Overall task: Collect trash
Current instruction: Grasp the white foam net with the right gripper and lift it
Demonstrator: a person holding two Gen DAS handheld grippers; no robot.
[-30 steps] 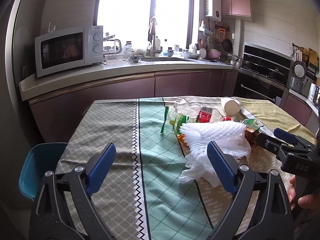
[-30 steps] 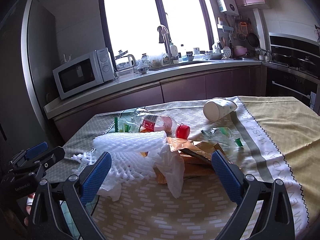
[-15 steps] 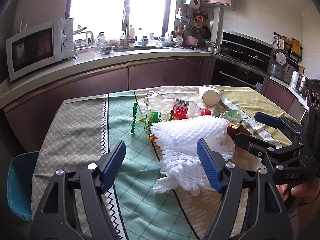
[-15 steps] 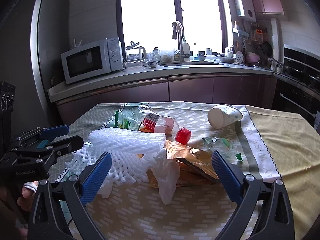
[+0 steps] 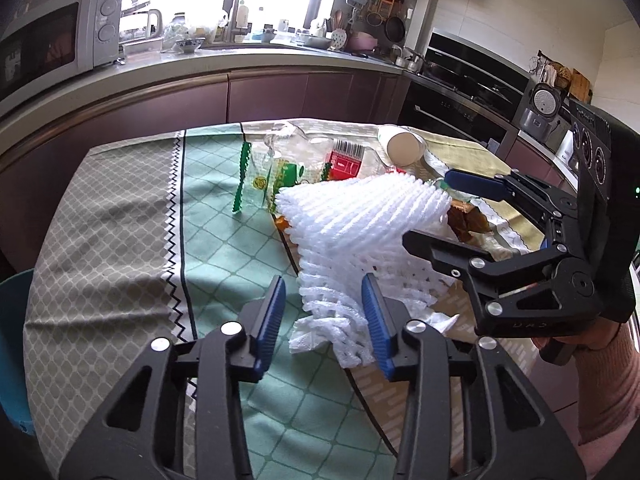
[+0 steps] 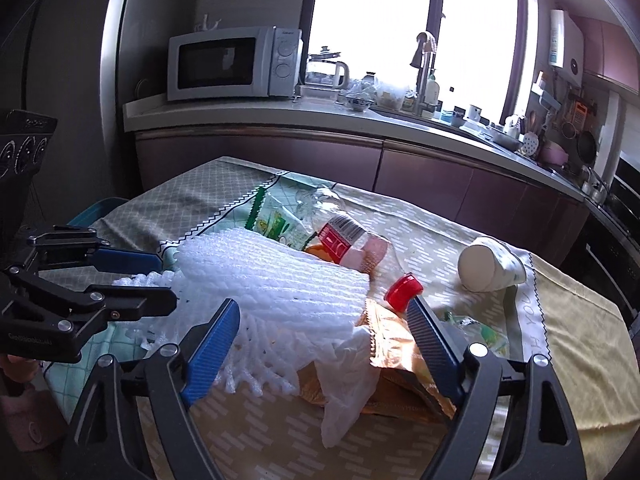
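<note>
A pile of trash lies mid-table: white foam netting, a clear plastic bottle with a red label and red cap, a green-edged clear wrapper, a brown foil wrapper, a crumpled white tissue and a tipped paper cup. My left gripper is open at the near edge of the netting. My right gripper is open around the far side of the netting; it also shows in the left wrist view.
The table carries a patterned green, grey and yellow cloth. A blue chair stands at its left edge. Behind runs a kitchen counter with a microwave, sink and oven.
Both grippers have moved in on the foam netting from opposite sides. The left jaws have narrowed but stay open.
</note>
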